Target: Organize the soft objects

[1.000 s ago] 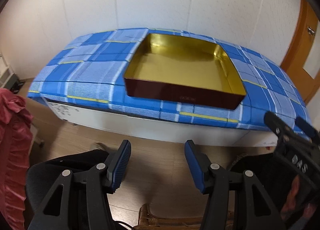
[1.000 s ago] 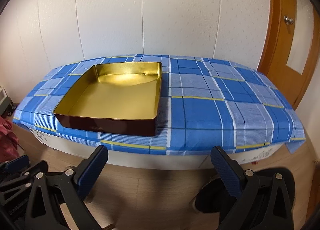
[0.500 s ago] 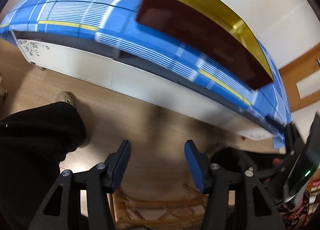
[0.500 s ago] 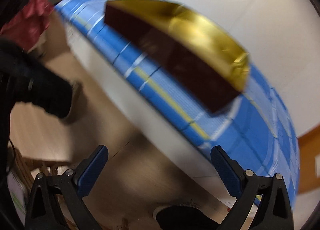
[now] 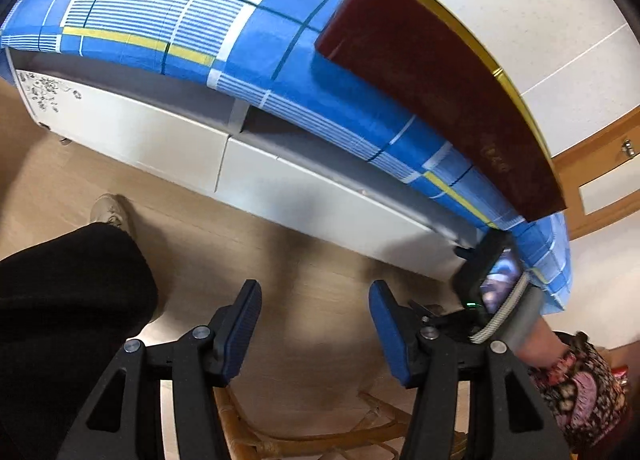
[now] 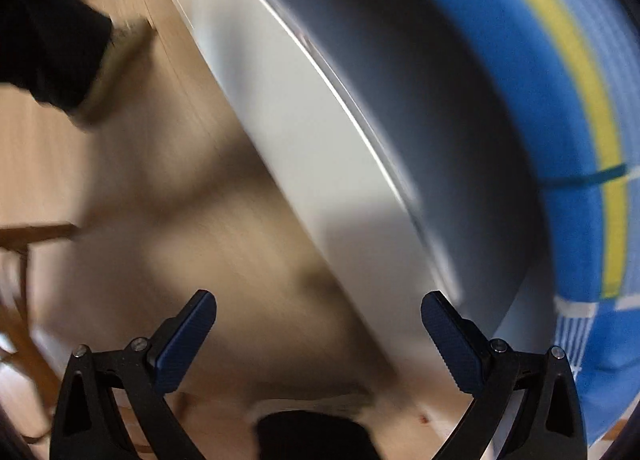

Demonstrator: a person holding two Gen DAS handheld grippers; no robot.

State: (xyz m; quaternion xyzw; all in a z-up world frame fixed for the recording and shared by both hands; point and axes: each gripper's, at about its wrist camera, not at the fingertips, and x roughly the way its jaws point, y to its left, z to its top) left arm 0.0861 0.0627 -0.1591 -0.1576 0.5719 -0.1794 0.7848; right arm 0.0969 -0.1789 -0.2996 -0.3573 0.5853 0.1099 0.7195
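Note:
A dark red box with a gold inside stands on a table under a blue checked cloth. My left gripper is open and empty, low over the wooden floor in front of the table. My right gripper is open and empty, tilted down towards the floor beside the table's white side; its view is blurred. The right gripper's body and the hand that holds it show at the right of the left wrist view. No soft object is clear in view, apart from a patterned fabric at the lower right.
The person's black trouser leg and shoe stand on the floor at the left. A wicker piece lies below my left gripper. A wooden door is at the right. Wooden furniture is at the left of the right wrist view.
Both grippers have dropped from facing the table top to pointing at the floor before it. The right one has swung further down and right. Both stayed open.

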